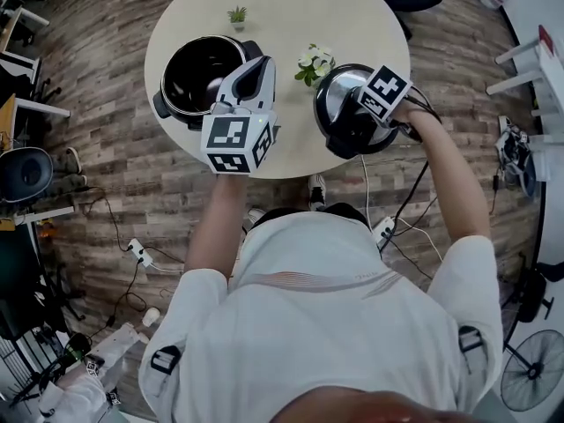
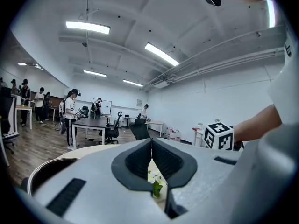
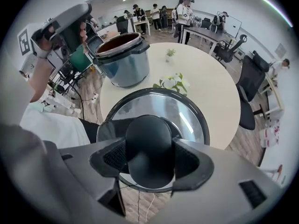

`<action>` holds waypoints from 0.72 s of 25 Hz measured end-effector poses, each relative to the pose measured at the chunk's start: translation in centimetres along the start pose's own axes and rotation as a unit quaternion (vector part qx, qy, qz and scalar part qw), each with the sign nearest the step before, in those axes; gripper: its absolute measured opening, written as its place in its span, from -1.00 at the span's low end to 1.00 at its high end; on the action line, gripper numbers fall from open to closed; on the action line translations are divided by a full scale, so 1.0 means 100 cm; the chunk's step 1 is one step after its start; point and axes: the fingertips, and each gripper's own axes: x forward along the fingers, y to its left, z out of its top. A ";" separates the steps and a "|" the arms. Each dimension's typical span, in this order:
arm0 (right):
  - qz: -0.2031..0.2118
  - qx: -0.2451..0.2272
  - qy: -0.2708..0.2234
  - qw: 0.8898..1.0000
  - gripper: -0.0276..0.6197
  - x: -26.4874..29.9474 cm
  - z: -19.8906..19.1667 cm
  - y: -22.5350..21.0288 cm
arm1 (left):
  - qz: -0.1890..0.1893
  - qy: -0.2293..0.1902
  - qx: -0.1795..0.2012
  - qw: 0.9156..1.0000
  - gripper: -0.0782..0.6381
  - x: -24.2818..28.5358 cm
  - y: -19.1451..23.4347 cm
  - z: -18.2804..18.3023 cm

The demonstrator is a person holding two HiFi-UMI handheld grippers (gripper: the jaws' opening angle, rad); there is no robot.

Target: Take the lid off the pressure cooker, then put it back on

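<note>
The open pressure cooker pot [image 1: 201,76] stands on the left of the round table [image 1: 352,16], its dark inside showing; in the right gripper view the pot [image 3: 124,59] lies far behind the lid. My right gripper [image 3: 149,155] points straight down, shut on the black knob [image 3: 149,139] of the shiny lid [image 3: 187,115]. The lid [image 1: 339,104] hangs over the table's near right edge. My left gripper [image 1: 258,67] is level just right of the pot with its jaws shut and nothing in them [image 2: 152,160].
White flowers [image 1: 315,63] stand between pot and lid. A small green plant [image 1: 237,14] sits at the table's far side. Cables and a power strip [image 1: 137,252] lie on the wooden floor. People and desks stand far off.
</note>
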 end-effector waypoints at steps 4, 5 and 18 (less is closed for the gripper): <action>0.002 0.012 0.015 1.000 -0.02 0.029 -0.018 -0.003 | -0.001 0.008 -0.001 1.000 -0.76 0.001 -0.006 -0.007; 0.002 0.013 0.018 1.000 -0.02 0.037 -0.021 -0.003 | -0.001 0.009 -0.001 1.000 -0.76 0.001 -0.006 -0.009; 0.017 0.059 0.029 0.998 -0.02 0.125 -0.017 -0.014 | 0.009 0.022 -0.002 1.000 -0.76 -0.006 0.003 -0.023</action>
